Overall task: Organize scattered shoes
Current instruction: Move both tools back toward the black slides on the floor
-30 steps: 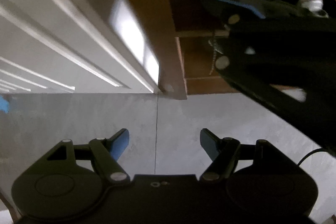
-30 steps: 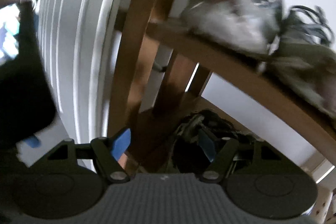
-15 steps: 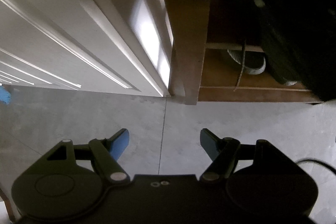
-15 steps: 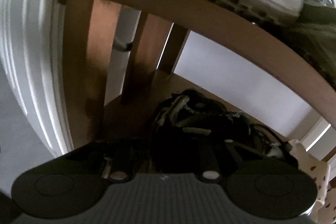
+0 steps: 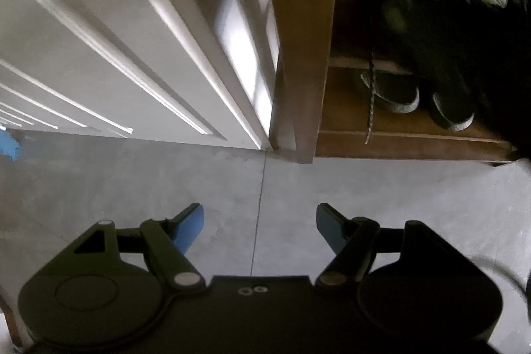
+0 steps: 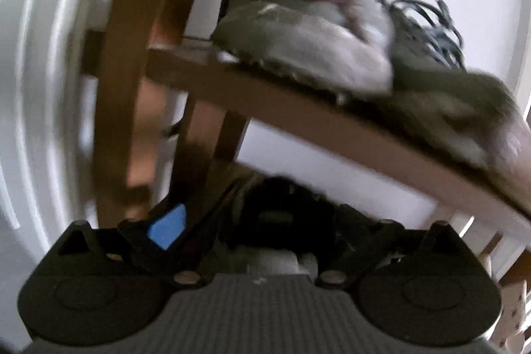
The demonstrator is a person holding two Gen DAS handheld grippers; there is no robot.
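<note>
Your left gripper (image 5: 259, 223) hovers level over the grey floor (image 5: 381, 198), jaws spread wide with nothing between them, aimed at the foot of the wooden shoe rack (image 5: 298, 55). Dark shoes (image 5: 391, 92) sit on its bottom shelf. Your right gripper (image 6: 262, 221) is tilted upward at the rack's lower shelf, jaws spread; the blurred view shows a dark shoe (image 6: 282, 204) between them, contact uncertain. Grey shoes (image 6: 315, 38) rest on the shelf above.
</note>
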